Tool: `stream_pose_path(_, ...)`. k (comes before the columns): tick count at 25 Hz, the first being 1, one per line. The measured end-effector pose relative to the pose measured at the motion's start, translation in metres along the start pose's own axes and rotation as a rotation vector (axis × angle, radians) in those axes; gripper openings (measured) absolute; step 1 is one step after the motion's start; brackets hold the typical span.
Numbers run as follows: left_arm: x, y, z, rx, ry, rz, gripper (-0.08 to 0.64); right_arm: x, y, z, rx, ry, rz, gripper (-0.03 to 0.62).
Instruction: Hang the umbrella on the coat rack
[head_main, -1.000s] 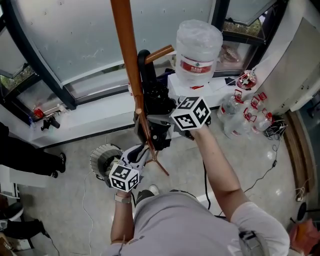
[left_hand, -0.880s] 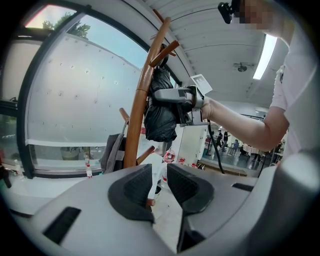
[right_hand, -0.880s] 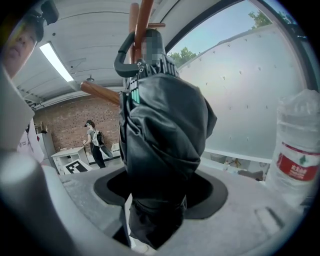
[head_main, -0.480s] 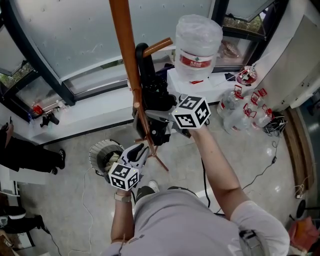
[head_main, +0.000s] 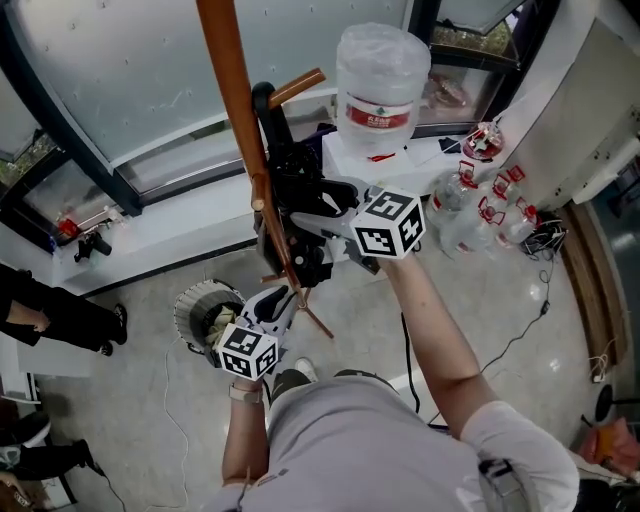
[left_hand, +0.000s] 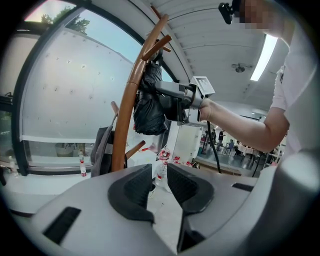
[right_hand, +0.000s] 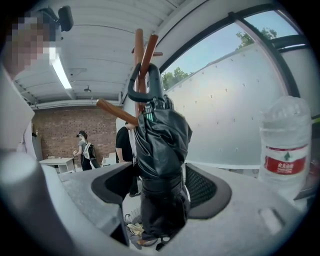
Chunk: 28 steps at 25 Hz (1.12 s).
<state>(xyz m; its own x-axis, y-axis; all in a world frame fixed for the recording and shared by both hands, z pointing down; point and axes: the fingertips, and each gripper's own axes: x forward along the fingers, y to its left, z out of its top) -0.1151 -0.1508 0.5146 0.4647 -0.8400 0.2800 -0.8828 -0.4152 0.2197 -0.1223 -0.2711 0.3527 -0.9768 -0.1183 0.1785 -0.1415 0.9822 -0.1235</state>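
A folded black umbrella (right_hand: 161, 150) hangs by its curved black handle (right_hand: 145, 82) from an upper peg (head_main: 297, 87) of the wooden coat rack (head_main: 232, 110). My right gripper (right_hand: 161, 187) is level with the umbrella's lower bundle. Its jaws are opening, with the bundle between the pads and no longer squeezed. The left gripper view shows the umbrella (left_hand: 149, 107) beside the pole (left_hand: 131, 95). Lower down, near the pole, my left gripper (head_main: 285, 300) is shut and holds nothing; its pads (left_hand: 137, 187) are close together.
A large water jug (head_main: 382, 85) stands on a white dispenser behind the rack. Several small bottles (head_main: 480, 200) stand on the floor at the right. A round bin (head_main: 205, 310) sits by the rack's foot. A grey bag (left_hand: 102, 150) hangs on a lower peg. People stand at the left (head_main: 50, 310).
The right gripper's jaws have spread apart around the umbrella's bundle. Both hands have stayed nearly where they were. The umbrella still hangs from its peg.
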Motion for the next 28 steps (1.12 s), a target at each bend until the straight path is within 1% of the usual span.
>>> stream_pose_path(3,0.007,-0.005,0.001,0.009,0.007,-0.032,0.078,-0.016,-0.006,0.007,0.021,-0.044,-0.028,0.31)
stream_pose_path(6,0.016,-0.011,0.002,0.021,0.017,-0.071,0.078,-0.035,-0.013,0.009,0.032,-0.073,-0.076,0.308)
stream_pose_path(11,0.037,-0.03,0.007,0.05,0.034,-0.155,0.078,-0.079,-0.029,0.004,0.044,-0.121,-0.201,0.305)
stream_pose_path(15,0.058,-0.05,0.009,0.078,0.053,-0.232,0.078,-0.121,-0.042,-0.008,0.061,-0.147,-0.318,0.281)
stream_pose_path(20,0.083,-0.073,0.011,0.107,0.072,-0.324,0.078,-0.171,-0.048,-0.027,0.086,-0.179,-0.443,0.251)
stream_pose_path(24,0.101,-0.093,0.018,0.125,0.081,-0.385,0.078,-0.208,-0.049,-0.041,0.107,-0.208,-0.528,0.206)
stream_pose_path(28,0.114,-0.108,0.019,0.138,0.089,-0.439,0.078,-0.238,-0.041,-0.061,0.132,-0.225,-0.6,0.196)
